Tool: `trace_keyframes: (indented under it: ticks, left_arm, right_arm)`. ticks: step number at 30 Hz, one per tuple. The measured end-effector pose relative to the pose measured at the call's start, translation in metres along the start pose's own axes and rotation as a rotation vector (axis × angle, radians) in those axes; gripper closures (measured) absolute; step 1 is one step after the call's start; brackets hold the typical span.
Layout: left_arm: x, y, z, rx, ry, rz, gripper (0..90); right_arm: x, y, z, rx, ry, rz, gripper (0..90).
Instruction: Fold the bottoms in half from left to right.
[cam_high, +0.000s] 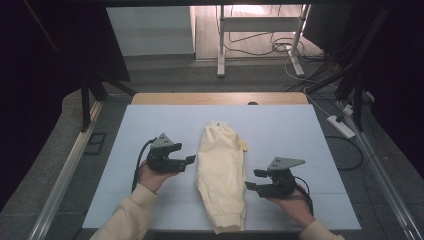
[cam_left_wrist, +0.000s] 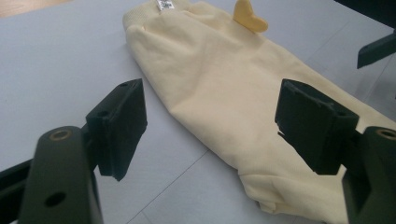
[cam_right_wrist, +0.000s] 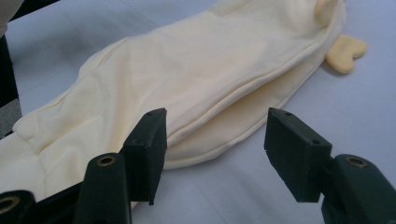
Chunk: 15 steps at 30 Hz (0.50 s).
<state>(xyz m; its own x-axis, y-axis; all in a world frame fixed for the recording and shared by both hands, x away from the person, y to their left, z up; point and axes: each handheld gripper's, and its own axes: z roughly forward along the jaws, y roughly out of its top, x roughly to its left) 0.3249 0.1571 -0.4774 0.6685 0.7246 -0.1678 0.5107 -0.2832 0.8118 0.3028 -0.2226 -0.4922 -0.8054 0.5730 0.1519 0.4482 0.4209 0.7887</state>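
A pale yellow pair of small trousers (cam_high: 220, 165) lies folded lengthwise down the middle of the white mat (cam_high: 285, 130), waistband at the far end. A small yellow tab (cam_high: 244, 146) sticks out at its right edge. My left gripper (cam_high: 190, 160) rests just left of the cloth, open, jaws pointing at it. My right gripper (cam_high: 252, 179) sits at the cloth's right edge, open and apart from it. In the left gripper view the trousers (cam_left_wrist: 224, 79) lie beyond the empty left gripper (cam_left_wrist: 212, 119). In the right gripper view the folded edge (cam_right_wrist: 177, 70) lies ahead of the open right gripper (cam_right_wrist: 217, 142), and nothing is held.
The mat covers a wooden table (cam_high: 220, 98). Beyond the table stand a white metal frame (cam_high: 220, 50) and loose cables (cam_high: 280, 47) on the floor. A power strip (cam_high: 341, 126) lies to the right of the table. Bare mat stretches on both sides of the cloth.
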Motion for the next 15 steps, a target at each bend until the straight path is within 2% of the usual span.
trace_keyframes:
  ticks: [8, 15]
  left_arm:
    - [0.000, 0.000, 0.001, -0.001, -0.024, 0.008, 24.5]
    - [0.000, 0.000, 0.003, 0.001, -0.025, 0.010, 24.3]
  right_arm:
    - [-0.012, 0.003, 0.001, -0.042, -0.023, -0.003, 38.5]
    - [-0.017, 0.005, -0.002, -0.057, -0.054, -0.006, 38.2]
